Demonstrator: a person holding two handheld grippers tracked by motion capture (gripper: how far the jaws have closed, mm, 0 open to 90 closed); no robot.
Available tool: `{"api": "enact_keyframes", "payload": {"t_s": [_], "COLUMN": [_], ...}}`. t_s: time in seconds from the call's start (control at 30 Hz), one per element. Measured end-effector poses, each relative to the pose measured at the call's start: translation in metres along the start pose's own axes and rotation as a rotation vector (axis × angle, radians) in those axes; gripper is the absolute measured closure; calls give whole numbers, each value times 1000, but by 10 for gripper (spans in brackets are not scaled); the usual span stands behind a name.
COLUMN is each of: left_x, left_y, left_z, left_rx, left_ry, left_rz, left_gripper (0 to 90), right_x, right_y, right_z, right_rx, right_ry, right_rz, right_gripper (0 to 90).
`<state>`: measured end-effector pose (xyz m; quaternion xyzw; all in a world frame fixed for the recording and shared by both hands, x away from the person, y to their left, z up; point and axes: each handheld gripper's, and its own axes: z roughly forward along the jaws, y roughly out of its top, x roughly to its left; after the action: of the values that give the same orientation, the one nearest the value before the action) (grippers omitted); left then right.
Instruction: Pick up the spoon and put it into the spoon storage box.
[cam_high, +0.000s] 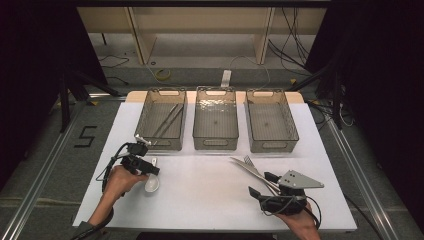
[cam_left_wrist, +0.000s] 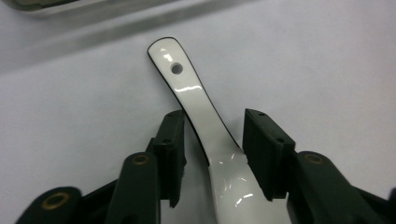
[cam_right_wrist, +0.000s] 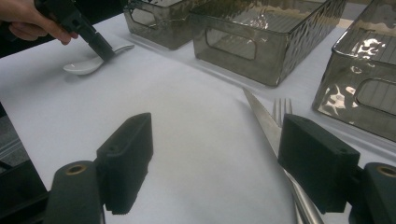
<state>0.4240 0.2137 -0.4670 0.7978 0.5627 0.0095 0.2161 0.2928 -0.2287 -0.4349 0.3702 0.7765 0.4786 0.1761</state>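
Spoon (cam_left_wrist: 201, 107) first: a white ceramic one lying on the white table sheet (cam_high: 205, 192) at near left, in front of the leftmost bin. From the left gripper view I see its handle, with a small hole near the tip, running between my left gripper's (cam_left_wrist: 215, 140) two black jaws; the left pad sits just at the handle's edge, the right pad stands off with a gap, so I read nothing as clamped yet and the jaws as parted around it. The high view gives me only the bowl (cam_high: 151, 185) peeking out beside my left hand (cam_high: 120, 179). The right gripper view adds the side-on look: spoon flat on the sheet, gripper tilted down onto its handle.

My right gripper (cam_right_wrist: 215, 158) rests at near right, jaws wide and gripping nothing, with a knife (cam_right_wrist: 266, 123) and a fork (cam_right_wrist: 282, 109) lying just beside its right jaw. In the high view these two angle away towards the bins.

Three smoky clear bins stand in a row along the far edge; the left bin (cam_high: 161, 120) holds chopsticks (cam_high: 167, 121), which neither gripper view lets me see. Beyond the table are grey floor, loose cables and a pale wooden frame.
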Motion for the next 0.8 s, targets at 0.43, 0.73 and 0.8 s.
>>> {"api": "enact_keyframes", "payload": {"t_s": [0.43, 0.73, 0.8], "left_x": [-5, -7, -7], "left_y": [-1, 0, 0], "left_z": [1, 1, 0], "left_rx": [8, 12, 8], "left_ry": [55, 45, 21], "left_rz": [69, 93, 93], "left_gripper": [737, 753, 771], "right_x": [0, 0, 0], "right_y": [0, 0, 0], "right_z": [0, 0, 0], "right_rx": [3, 4, 3], "right_ry": [-3, -4, -5], "right_rz": [-2, 0, 1], "right_gripper": [272, 272, 272]}}
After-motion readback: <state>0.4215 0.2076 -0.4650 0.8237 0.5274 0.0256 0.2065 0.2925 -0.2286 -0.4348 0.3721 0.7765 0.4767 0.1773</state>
